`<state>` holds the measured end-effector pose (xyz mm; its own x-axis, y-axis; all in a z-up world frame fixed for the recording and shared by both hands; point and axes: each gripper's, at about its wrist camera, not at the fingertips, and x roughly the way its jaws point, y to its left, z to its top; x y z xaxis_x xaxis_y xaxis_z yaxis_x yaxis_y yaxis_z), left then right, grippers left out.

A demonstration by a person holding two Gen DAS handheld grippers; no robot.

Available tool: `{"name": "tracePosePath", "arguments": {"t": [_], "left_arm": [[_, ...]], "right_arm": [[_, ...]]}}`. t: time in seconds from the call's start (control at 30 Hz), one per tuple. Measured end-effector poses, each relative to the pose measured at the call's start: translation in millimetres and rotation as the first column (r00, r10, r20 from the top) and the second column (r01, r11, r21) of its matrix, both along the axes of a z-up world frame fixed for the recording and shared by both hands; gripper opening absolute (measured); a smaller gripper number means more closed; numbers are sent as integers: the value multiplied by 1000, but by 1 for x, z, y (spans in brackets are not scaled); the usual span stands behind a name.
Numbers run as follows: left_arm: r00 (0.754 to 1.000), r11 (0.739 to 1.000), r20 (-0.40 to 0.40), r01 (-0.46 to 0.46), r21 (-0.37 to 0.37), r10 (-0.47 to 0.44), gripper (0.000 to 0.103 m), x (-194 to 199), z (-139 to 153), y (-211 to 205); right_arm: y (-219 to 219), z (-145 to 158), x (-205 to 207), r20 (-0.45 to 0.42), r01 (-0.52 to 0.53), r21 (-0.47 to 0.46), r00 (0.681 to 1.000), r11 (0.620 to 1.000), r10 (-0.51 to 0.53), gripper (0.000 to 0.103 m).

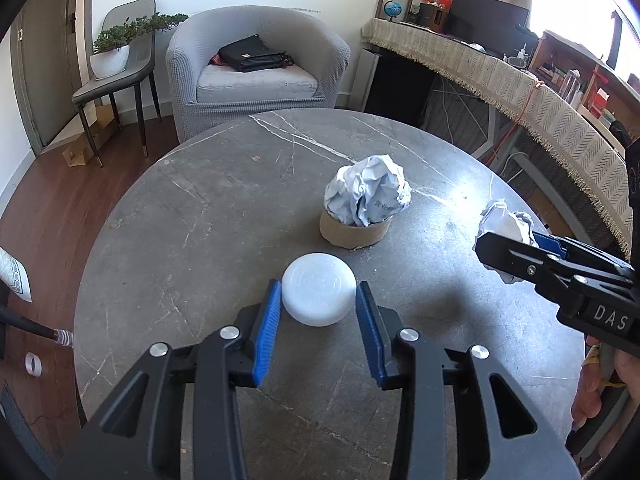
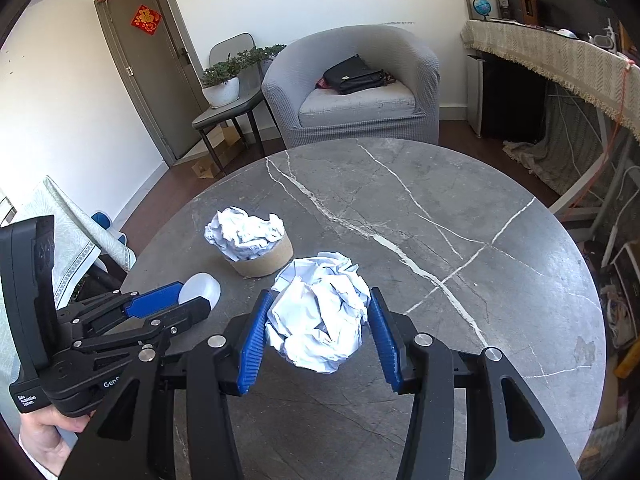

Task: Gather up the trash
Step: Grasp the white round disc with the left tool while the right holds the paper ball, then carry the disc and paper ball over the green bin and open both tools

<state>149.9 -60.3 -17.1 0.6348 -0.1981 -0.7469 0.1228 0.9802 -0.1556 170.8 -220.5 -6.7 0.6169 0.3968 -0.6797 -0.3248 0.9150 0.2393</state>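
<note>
A white round lid [image 1: 318,294] lies on the grey marble table [image 1: 192,220]. My left gripper [image 1: 318,290] has its blue pads [image 1: 268,320] against the lid's two sides; the right wrist view shows that gripper [image 2: 196,298] side-on at the lid [image 2: 204,286]. My right gripper [image 2: 320,294] is shut on a crumpled white paper ball [image 2: 320,320], held just above the table. In the left wrist view it [image 1: 508,240] comes in from the right with the ball [image 1: 500,218]. Behind the lid, a short cardboard ring [image 1: 352,234] holds another crumpled paper [image 1: 368,192].
Beyond the table stands a grey armchair [image 1: 256,60] with a black bag [image 1: 252,54] on it. To its left is a chair bearing a potted plant [image 1: 112,52]. A cloth-covered desk [image 1: 500,68] runs along the right. A hand [image 2: 44,440] grips the left tool.
</note>
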Motion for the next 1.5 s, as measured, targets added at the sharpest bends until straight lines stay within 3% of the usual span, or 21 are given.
{"name": "tracePosePath", "arguments": {"t": [0.73,1.2,1.5], "left_arm": [[992,995,73,-99,-5,99,41,-31,21,99],[979,981,74,-190,26,188,41,-54,23,168],[974,971,37,-224,78,222,41,-72,8,209]], "right_arm": [[113,8,0,17,-154,6,988,988,154,49],[185,9,-3,28,-239,2,971,971,239,49],[237,4,-8,24,-314,-27,949,949,314,49]]}}
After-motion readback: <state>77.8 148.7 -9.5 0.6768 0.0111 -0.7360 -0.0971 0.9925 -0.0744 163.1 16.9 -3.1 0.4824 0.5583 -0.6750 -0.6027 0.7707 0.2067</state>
